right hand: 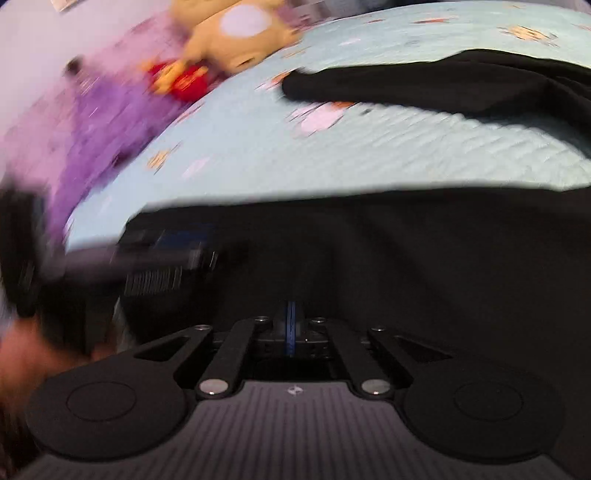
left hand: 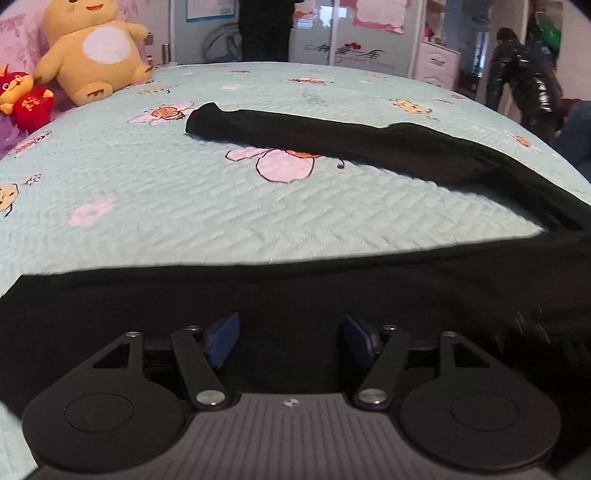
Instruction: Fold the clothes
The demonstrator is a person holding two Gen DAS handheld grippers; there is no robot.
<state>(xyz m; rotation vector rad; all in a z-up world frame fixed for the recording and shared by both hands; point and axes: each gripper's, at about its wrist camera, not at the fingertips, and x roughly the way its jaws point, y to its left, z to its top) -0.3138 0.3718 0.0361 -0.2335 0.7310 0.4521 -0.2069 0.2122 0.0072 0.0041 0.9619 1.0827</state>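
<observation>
Left gripper (left hand: 290, 341): blue pads spread apart above the black garment (left hand: 332, 288), nothing pinched. The garment lies on the pale blue bedspread (left hand: 147, 206), one sleeve (left hand: 295, 129) stretched toward the plush toys (left hand: 92, 55). Right gripper (right hand: 291, 328): pads pressed together over the same dark cloth.

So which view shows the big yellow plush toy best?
The left wrist view: the big yellow plush toy sits sharp at the far edge of the light blue quilted bedspread. In the right wrist view the toy is motion-blurred and cropped at the top.
</observation>
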